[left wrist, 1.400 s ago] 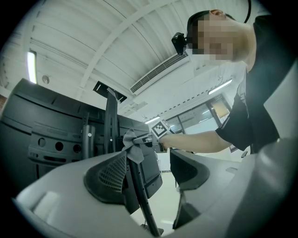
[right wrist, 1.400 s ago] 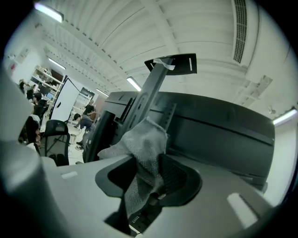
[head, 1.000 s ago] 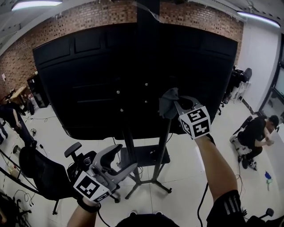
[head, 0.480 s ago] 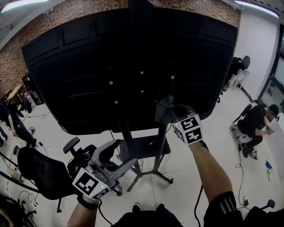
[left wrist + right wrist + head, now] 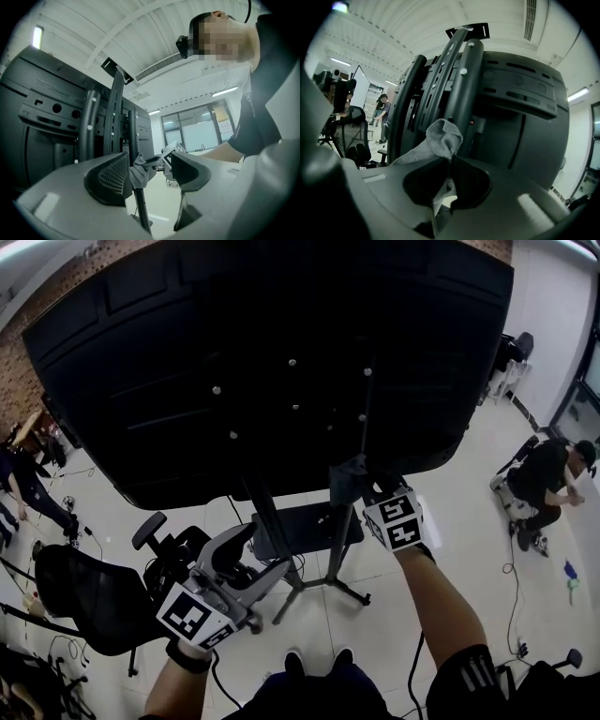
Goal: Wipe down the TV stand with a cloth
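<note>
Right gripper (image 5: 361, 486) pinches cloth (image 5: 436, 140) against stand post (image 5: 461, 93).

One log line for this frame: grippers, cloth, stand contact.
right gripper: shut on grey cloth | cloth: against TV stand upright | left gripper: open, empty, held low | step: wiping upright

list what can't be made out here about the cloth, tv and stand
- Whether the cloth touches the stand rail: they overlap in the right gripper view, and the head view is too dark there.
- The TV screen: every view shows only its back.
- The TV's top: cut off by the head view's upper edge.
- The stand base: partly hidden by the shelf in the head view.
</note>
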